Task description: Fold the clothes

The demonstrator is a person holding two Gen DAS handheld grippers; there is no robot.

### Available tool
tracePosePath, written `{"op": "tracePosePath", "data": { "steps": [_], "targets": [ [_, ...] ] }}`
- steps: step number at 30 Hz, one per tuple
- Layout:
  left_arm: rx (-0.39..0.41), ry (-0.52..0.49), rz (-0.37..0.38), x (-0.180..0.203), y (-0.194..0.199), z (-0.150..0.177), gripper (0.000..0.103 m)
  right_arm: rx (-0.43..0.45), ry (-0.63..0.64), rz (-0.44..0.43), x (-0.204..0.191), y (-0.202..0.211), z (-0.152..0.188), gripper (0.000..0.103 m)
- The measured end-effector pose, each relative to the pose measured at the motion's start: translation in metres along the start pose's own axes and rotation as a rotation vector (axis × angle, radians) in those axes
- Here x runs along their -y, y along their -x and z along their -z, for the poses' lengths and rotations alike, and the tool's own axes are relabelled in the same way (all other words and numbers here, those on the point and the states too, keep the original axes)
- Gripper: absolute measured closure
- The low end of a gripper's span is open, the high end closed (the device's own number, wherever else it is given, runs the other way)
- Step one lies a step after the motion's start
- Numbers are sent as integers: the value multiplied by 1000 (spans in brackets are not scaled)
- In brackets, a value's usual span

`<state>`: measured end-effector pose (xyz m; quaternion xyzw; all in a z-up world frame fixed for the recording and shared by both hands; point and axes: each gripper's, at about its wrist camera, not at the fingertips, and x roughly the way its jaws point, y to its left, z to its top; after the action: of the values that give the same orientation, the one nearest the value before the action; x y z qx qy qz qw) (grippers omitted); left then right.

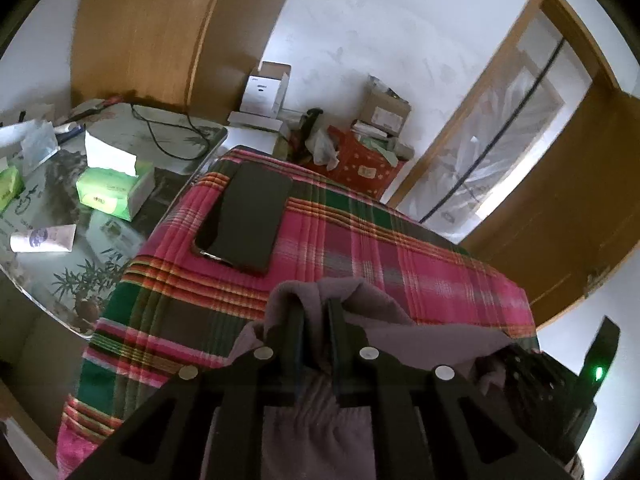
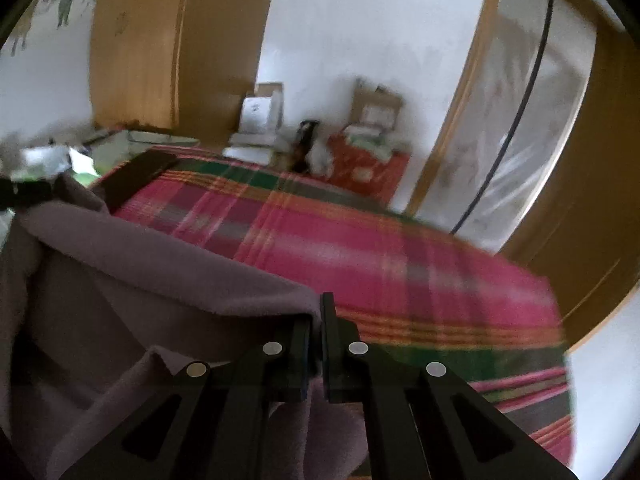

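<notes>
We see the left tool (image 1: 316,308) pressed together on a bunched edge of the mauve garment (image 1: 372,320), lifted above the near side of the plaid cloth (image 1: 360,240) that covers the tabletop. From the right wrist view, the right tool (image 2: 318,312) pinches another edge of the same garment (image 2: 160,280), and the fabric stretches leftward from it in a raised, sagging fold toward the left tool (image 2: 24,192). This view is blurred. A dark phone (image 1: 248,216) lies flat on the plaid cloth beyond the garment, well apart from it. Left of the cloth, on a glass-topped table (image 1: 180,136), we see a green tissue box (image 1: 116,190) and a small white tube (image 1: 44,238)
</notes>
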<state>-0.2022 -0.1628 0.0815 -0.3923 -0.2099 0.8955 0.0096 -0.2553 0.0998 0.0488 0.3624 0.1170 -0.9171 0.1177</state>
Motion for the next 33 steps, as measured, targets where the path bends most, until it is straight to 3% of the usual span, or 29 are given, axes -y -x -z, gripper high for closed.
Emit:
{"op": "tracePosePath", "data": {
  "steps": [7,10,13,20,26,33],
  "targets": [
    [4,-53,-2,1,27,12,83,-57,-211,-210,35,14,11,88],
    [4,-34,-32,-5,43,17,79,-54,-253,-259,46,29,17,83],
    [-3,-20,-8,-7,57,25,79,-38,-270,-297,52,50,26,82],
    [-37,-194,74,32,79,70,71,0,-246,-249,69,100,80,77],
    [-175,-324,111,74,47,110,71,-33,-293,-137,92,125,141,75],
    [-231,-370,72,93,16,131,71,-35,-341,-144,97,139,188,71]
  ]
}}
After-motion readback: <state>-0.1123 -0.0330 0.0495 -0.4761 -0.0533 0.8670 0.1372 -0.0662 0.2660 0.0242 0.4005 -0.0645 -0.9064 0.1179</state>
